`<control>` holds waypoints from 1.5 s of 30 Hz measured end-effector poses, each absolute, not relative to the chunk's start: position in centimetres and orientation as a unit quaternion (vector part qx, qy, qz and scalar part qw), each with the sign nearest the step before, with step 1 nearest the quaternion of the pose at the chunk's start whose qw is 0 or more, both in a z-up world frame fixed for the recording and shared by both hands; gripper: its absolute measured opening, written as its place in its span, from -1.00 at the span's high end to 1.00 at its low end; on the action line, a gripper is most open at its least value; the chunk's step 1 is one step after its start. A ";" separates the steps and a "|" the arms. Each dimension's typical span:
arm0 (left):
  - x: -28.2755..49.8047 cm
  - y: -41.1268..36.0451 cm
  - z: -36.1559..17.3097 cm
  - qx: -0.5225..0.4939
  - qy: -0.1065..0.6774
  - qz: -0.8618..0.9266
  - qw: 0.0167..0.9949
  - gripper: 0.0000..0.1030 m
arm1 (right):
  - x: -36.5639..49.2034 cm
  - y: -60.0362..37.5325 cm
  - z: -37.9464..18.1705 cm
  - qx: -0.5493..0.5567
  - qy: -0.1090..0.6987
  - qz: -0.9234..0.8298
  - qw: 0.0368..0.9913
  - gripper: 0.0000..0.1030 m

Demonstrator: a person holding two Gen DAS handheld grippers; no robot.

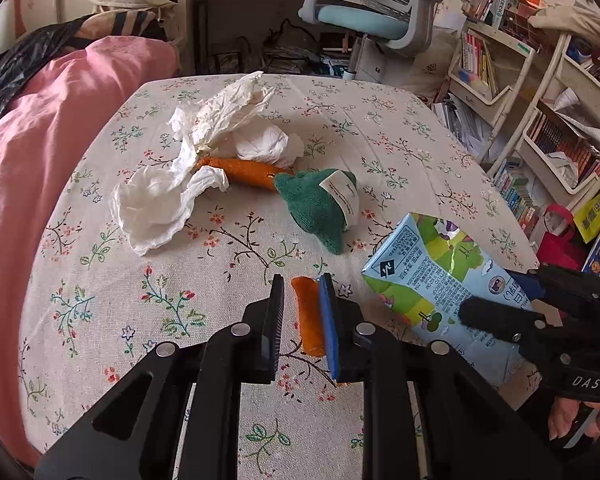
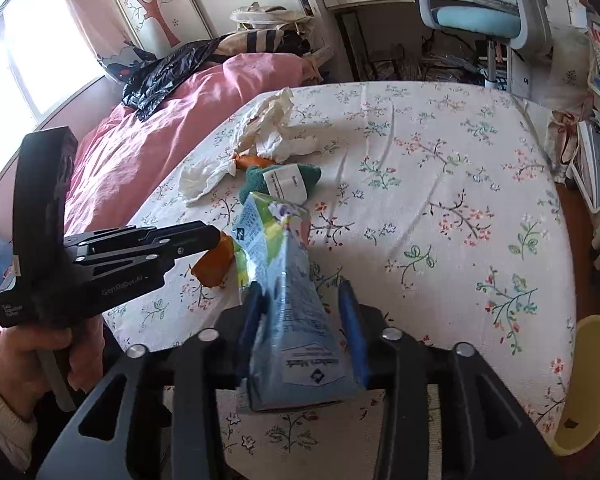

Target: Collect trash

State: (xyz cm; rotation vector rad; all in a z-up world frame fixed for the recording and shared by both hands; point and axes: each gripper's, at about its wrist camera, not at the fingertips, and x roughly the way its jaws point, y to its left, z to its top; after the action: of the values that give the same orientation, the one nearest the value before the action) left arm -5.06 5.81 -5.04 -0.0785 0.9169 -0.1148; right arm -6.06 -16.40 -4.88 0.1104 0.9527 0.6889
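On the flowered bedcover (image 1: 400, 128), crumpled white tissues (image 1: 156, 208) lie around an orange fuzzy stick (image 1: 248, 172) with a green knitted top (image 1: 316, 208). My left gripper (image 1: 302, 286) stands narrowly open over the cover. A short orange piece (image 1: 308, 316) lies between its jaws, against the right blue pad, with a gap to the left pad. A squashed blue and green milk carton (image 2: 296, 332) lies between the pads of my right gripper (image 2: 302, 296). The left pad touches the carton, and cloth shows beside the right pad. From the right wrist, the left gripper (image 2: 216, 240) shows side-on.
A pink blanket (image 1: 40, 140) with a black plastic bag (image 2: 160, 76) on it covers the left side of the bed. A yellow bin (image 2: 592, 384) stands at the bed's near right corner. Book shelves (image 1: 560, 120) and a blue desk chair (image 1: 364, 20) stand beyond the bed.
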 end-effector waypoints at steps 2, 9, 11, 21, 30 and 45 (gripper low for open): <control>-5.1 5.9 -5.2 -0.042 0.442 -0.051 0.894 0.58 | -6.1 -16.0 -5.2 0.059 0.456 0.332 0.824 0.13; -4.9 5.6 -4.8 -0.050 0.439 -0.058 0.895 0.83 | -7.4 -15.2 -3.6 0.016 0.413 0.325 0.851 0.18; -5.2 4.9 -4.1 -0.046 0.422 -0.066 0.903 0.93 | -7.7 -15.8 -2.7 0.008 0.394 0.313 0.864 0.18; -6.7 -2.4 -2.9 0.028 0.379 -0.128 0.916 0.95 | -7.1 -20.9 -2.1 0.024 0.370 0.242 0.897 0.18; -6.5 -5.2 -2.6 0.006 0.377 -0.149 0.914 0.96 | -7.5 -23.5 -2.9 0.034 0.382 0.213 0.899 0.17; -6.3 -7.8 -1.9 -0.019 0.363 -0.189 0.912 0.95 | -8.3 -26.9 -2.7 0.050 0.377 0.190 0.905 0.17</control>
State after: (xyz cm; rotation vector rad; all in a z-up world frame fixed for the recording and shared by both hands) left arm -6.33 -7.80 -1.92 -0.0395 0.7473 -0.3889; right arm -8.28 -26.91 -2.69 0.1043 0.7782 0.3933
